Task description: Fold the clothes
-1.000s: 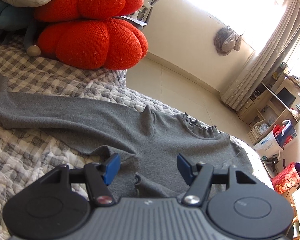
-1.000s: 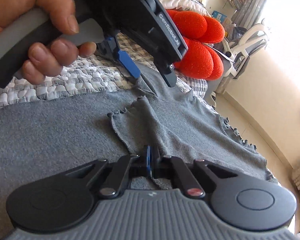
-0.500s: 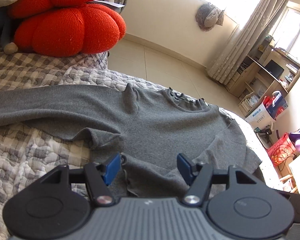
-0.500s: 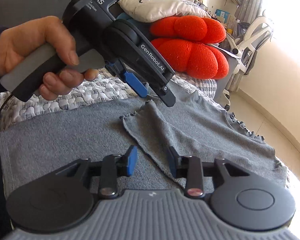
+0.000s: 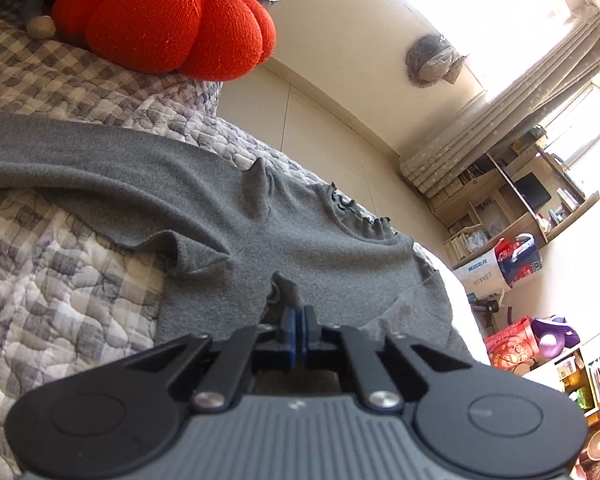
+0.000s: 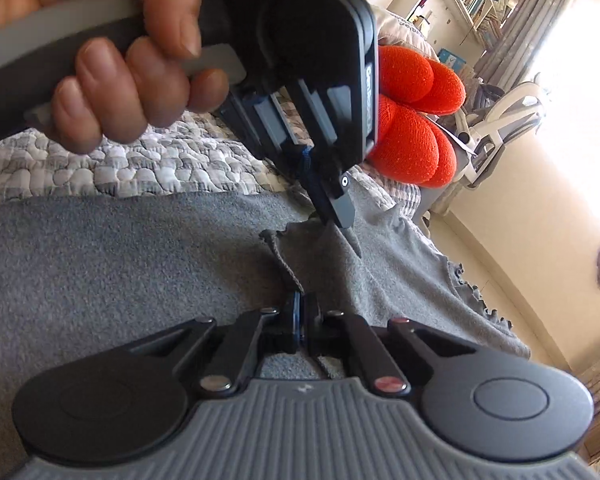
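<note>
Both grippers, left gripper and right gripper, clench the folded sleeve; the gray sweater body extends far from your fingers.

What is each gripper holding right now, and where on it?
Both hold the gray sweater: left gripper and right gripper are each shut on the frilled edge of its folded-over flap.

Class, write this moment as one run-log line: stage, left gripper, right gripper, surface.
stage: gripping folded sleeve | left gripper: shut on grey sweater | right gripper: shut on grey sweater | surface: checked quilt
</note>
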